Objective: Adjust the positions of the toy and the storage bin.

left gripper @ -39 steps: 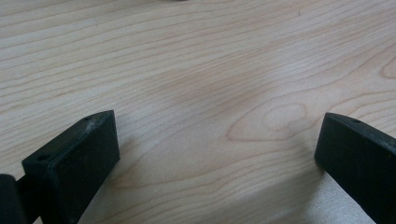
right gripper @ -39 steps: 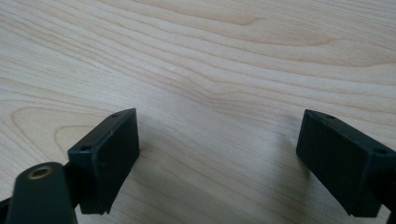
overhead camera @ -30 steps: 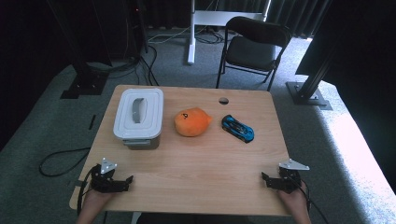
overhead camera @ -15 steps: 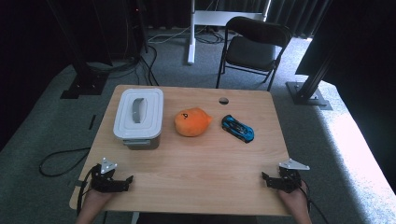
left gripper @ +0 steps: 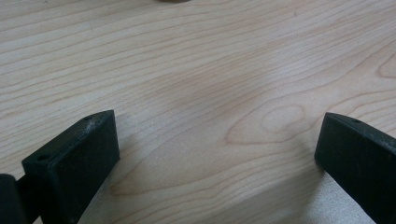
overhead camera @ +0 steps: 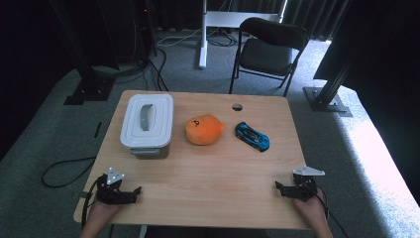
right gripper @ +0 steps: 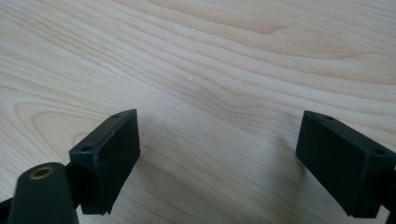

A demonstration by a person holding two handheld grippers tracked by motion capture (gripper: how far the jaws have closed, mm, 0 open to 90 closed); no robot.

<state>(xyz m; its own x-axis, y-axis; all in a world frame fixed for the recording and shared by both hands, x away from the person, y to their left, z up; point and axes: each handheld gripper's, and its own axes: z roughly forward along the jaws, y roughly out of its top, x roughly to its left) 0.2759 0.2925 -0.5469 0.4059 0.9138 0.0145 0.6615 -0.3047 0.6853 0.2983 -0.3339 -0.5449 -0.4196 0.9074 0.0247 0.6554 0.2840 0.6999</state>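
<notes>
A white lidded box (overhead camera: 147,122) with a grey handle stands at the table's far left. To its right lie an orange plush toy (overhead camera: 203,130) and a blue toy car (overhead camera: 252,136). My left gripper (overhead camera: 133,191) rests on the wood near the front left corner, open and empty. My right gripper (overhead camera: 279,188) rests near the front right corner, open and empty too. In the left gripper view the gripper (left gripper: 217,154) has only bare wood between its jaws. The right gripper view shows that gripper (right gripper: 219,149) the same way.
The wooden table (overhead camera: 208,178) has a small round hole (overhead camera: 237,106) near its far edge. A black folding chair (overhead camera: 267,49) stands behind the table. Black stands and cables lie on the grey carpet around it.
</notes>
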